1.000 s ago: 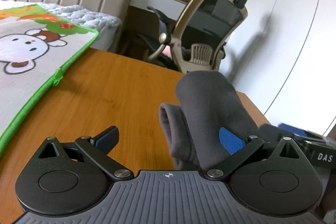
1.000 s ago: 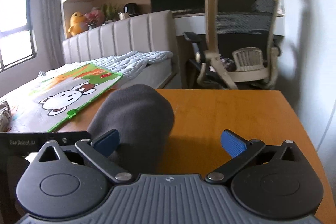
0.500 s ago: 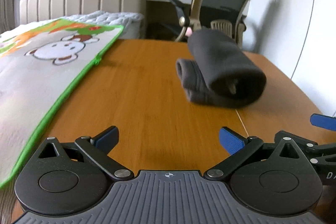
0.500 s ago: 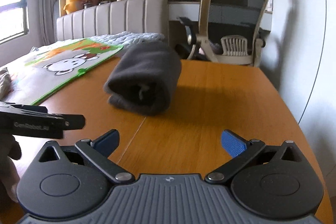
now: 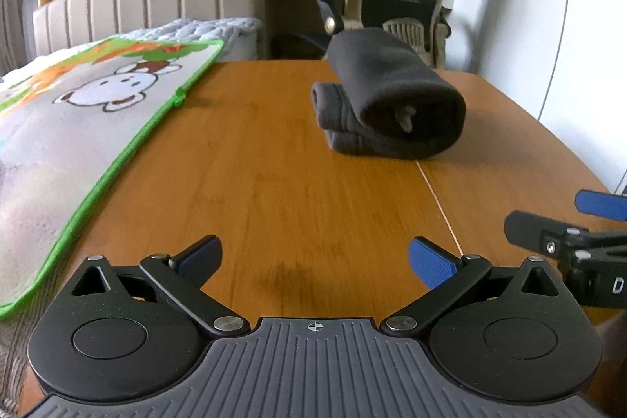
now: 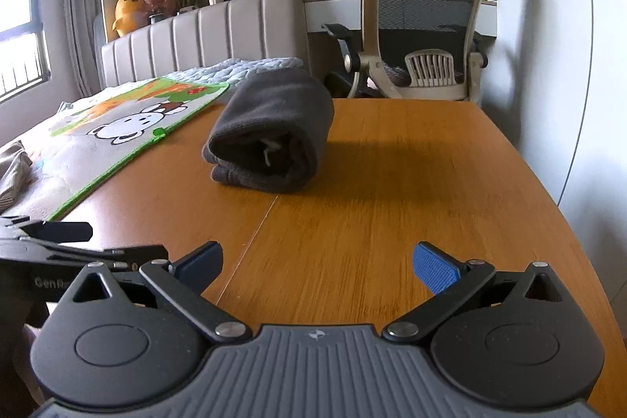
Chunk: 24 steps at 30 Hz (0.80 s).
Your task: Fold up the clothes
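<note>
A dark grey garment (image 5: 388,104), folded into a thick bundle, lies on the wooden table (image 5: 274,183) toward the far side; it also shows in the right wrist view (image 6: 270,132). My left gripper (image 5: 313,255) is open and empty, well back from the bundle, above the table's near part. My right gripper (image 6: 317,259) is open and empty, also well back from it. The right gripper's fingers (image 5: 548,237) show at the right edge of the left wrist view. The left gripper's fingers (image 6: 58,232) show at the left edge of the right wrist view.
A cartoon-print mat with a green border (image 5: 78,128) overlaps the table's left side. A striped cloth (image 6: 11,175) lies on it at far left. An office chair (image 6: 423,38) stands behind the table, a bed headboard (image 6: 203,34) behind the mat, a white wall to the right.
Both grippers have pulled back from the grey bundle, which was right between their fingers a second ago. The bundle stays on the table. Both remain open.
</note>
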Each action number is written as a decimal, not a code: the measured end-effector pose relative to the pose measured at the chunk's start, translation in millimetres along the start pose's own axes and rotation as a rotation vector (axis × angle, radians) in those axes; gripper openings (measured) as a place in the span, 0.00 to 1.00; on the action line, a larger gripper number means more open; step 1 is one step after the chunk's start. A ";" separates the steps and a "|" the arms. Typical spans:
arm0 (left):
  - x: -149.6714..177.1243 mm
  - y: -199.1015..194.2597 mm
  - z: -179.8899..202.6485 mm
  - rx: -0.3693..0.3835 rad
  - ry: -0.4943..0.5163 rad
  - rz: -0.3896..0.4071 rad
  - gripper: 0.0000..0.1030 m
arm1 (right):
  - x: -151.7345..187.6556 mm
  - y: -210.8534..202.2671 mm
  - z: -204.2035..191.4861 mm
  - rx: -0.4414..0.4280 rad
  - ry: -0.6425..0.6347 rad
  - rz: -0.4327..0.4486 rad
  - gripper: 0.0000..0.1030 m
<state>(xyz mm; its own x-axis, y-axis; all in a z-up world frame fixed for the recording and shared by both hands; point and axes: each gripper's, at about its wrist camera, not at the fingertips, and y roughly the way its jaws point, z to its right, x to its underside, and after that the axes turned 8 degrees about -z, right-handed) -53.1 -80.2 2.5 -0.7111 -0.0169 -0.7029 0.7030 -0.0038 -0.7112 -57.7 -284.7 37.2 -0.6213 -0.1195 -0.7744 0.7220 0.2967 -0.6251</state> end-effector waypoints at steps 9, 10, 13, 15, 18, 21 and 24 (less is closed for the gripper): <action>-0.8 4.8 -2.9 0.012 -0.013 -0.020 1.00 | 0.4 3.1 -0.1 0.005 0.010 -0.028 1.00; -0.8 5.0 -3.1 0.013 -0.014 -0.021 1.00 | 0.5 3.2 -0.2 0.005 0.010 -0.028 1.00; -1.3 5.5 -3.7 0.015 -0.013 -0.021 1.00 | 0.5 3.5 -0.2 0.003 0.009 -0.031 1.00; -1.3 5.6 -4.0 0.016 -0.014 -0.022 1.00 | 0.5 4.0 0.4 0.002 0.009 -0.035 1.00; -1.3 5.6 -4.6 0.018 -0.017 -0.024 1.00 | -0.2 4.8 1.8 0.000 0.010 -0.039 1.00; -1.2 5.6 -5.0 0.019 -0.017 -0.025 1.00 | -0.4 5.0 1.2 0.000 0.010 -0.042 1.00; -1.2 5.7 -5.1 0.019 -0.018 -0.025 1.00 | -0.5 5.6 1.9 -0.002 0.010 -0.045 1.00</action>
<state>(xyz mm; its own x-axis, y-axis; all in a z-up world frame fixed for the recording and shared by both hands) -48.3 -75.1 -0.8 -0.7281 -0.0349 -0.6846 0.6854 -0.0238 -0.7278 -52.7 -284.8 33.8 -0.6561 -0.1235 -0.7445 0.6927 0.2930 -0.6591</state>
